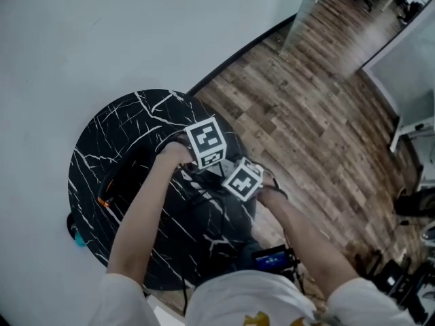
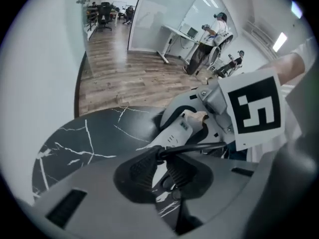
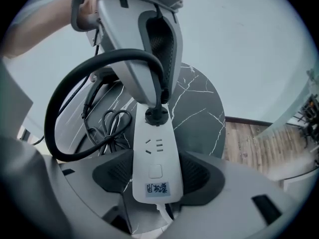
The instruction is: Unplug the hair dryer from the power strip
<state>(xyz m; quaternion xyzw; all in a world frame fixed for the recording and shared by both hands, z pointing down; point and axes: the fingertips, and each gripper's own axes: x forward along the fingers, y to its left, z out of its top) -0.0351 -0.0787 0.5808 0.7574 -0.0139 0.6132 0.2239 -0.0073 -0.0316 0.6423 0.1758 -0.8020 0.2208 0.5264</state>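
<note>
One white power strip (image 3: 154, 168), blue-printed label (image 3: 158, 187) illegible, black plug (image 3: 156, 116) seated

Prob. an office: desk (image 2: 174, 32), chairs (image 2: 105, 10) far off & blurry, glass partition (image 2: 157, 19), wood floor (image 2: 124, 81).

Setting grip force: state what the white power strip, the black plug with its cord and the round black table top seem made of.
White oblong power strip: hard plastic, smooth, moulded slots.
Black round plug and its thick black cord: likely rubbery plastic, matte; the cord curves softly.
Round black table top: marble-look with white veins; real stone or laminate, cannot tell.
</note>
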